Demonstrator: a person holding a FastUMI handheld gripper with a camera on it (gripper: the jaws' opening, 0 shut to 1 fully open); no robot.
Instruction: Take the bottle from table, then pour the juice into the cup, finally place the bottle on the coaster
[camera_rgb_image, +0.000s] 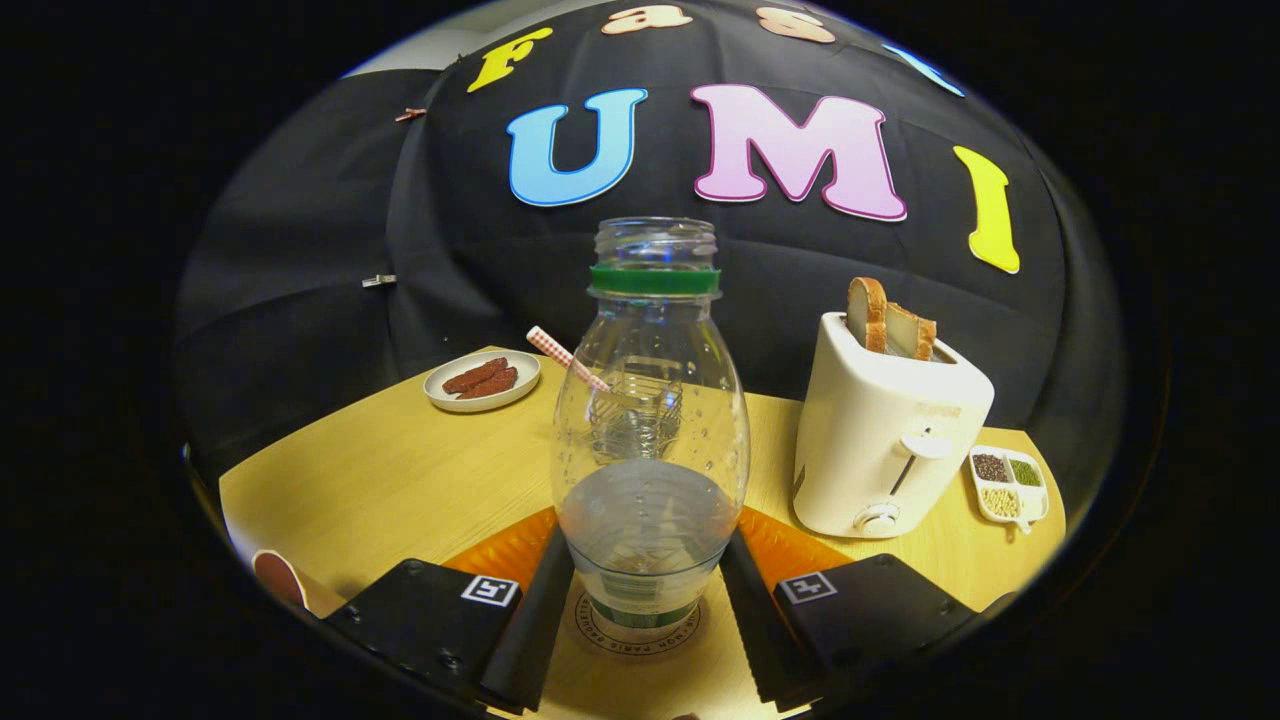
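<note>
While hand-held gripper fingers flank bottle low on coaster, contact unclear; slick, light plastic, grip mid-body.

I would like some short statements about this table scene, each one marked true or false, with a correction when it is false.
1. The bottle has no cap on it. True.
2. The bottle stands between the fingers of the tool, on a round coaster. True.
3. The toaster is empty. False: bread slices stick out of its top.
4. The round plate holds green beans. False: it holds reddish-brown pieces.
5. A small divided dish with seeds lies beside the toaster. True.
6. The bottle is full to the neck. False: liquid fills only its lower part.
</note>
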